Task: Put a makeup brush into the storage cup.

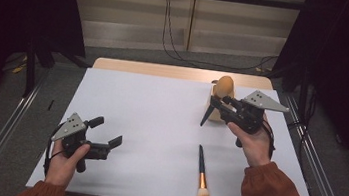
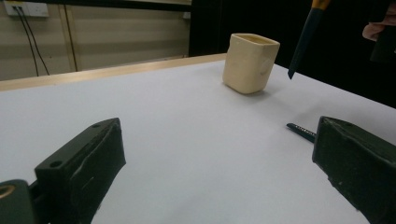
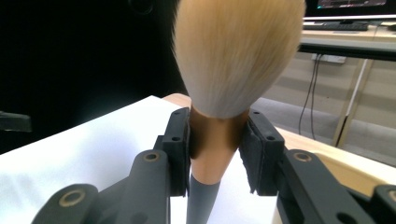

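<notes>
The right tongs (image 1: 218, 105) were clamped on a large brush (image 1: 223, 86), gripping the copper-coloured collar just below the bristles (the right gripper view showed both pads pressed against that collar). The brush was held with its pale, rounded bristle head up and its dark handle pointing down and toward the person's left, the handle tip clear of the worktop (image 1: 149, 120). In the high view the brush was at the far right part of the worktop, in front of a cream cup (image 2: 250, 62) that stood upright on the white surface. In the left gripper view the handle tip hung just beside the cup, apart from it.

The left tongs (image 1: 106, 135) stood wide apart with nothing between them, held over the near left part of the worktop, well apart from the cup.

A second, smaller brush (image 1: 201, 172) lay flat on the worktop near the front edge, bristles toward the person, between the two hands.
</notes>
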The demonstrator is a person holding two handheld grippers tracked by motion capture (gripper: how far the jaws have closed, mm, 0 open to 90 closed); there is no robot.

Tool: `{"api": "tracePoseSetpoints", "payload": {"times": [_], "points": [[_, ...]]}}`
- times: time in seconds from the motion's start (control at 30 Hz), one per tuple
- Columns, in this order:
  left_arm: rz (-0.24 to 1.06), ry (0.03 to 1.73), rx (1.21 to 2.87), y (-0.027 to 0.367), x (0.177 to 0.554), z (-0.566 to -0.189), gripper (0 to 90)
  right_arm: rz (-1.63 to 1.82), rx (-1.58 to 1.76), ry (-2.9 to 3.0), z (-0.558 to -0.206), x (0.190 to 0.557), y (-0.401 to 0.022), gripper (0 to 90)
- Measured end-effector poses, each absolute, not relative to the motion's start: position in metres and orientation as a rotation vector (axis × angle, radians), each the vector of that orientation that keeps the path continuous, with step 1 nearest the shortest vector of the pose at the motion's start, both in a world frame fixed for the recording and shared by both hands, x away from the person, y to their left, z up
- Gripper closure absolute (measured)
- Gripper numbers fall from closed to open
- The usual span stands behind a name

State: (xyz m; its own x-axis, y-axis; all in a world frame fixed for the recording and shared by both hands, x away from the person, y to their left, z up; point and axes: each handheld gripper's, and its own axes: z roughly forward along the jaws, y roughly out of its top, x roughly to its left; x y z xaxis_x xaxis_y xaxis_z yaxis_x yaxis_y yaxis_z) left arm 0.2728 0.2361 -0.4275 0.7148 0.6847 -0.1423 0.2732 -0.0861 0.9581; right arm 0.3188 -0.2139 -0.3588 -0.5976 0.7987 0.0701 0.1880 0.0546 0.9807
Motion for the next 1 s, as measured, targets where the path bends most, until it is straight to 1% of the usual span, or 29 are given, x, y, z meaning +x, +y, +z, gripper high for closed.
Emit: {"api": "tracePoseSetpoints", "payload": {"times": [0.17, 0.23, 0.3, 0.4, 0.6, 0.7, 1.0], "points": [[0.429, 0.795, 1.673, 0.242, 0.268, -0.431, 2.3, 1.564, 0.995, 1.818, -0.356, 0.323, -0.218, 65.6], [0.407, 0.772, 1.652, 0.246, 0.268, -0.432, 2.1, 1.563, 0.996, 1.816, -0.355, 0.325, -0.219, 65.6], [0.433, 0.789, 1.653, 0.25, 0.268, -0.433, 1.5, 1.557, 0.998, 1.817, -0.355, 0.328, -0.22, 65.6], [0.437, 0.798, 1.656, 0.254, 0.266, -0.436, 1.7, 1.552, 1.006, 1.806, -0.352, 0.332, -0.222, 65.6], [0.445, 0.823, 1.677, 0.256, 0.264, -0.439, 1.7, 1.507, 1.02, 1.824, -0.349, 0.34, -0.224, 65.6], [0.46, 0.808, 1.665, 0.256, 0.264, -0.437, 1.7, 1.503, 1.027, 1.817, -0.348, 0.344, -0.226, 65.6], [0.467, 0.811, 1.657, 0.256, 0.264, -0.436, 1.8, 1.494, 1.022, 1.769, -0.329, 0.356, -0.231, 65.6]]}}
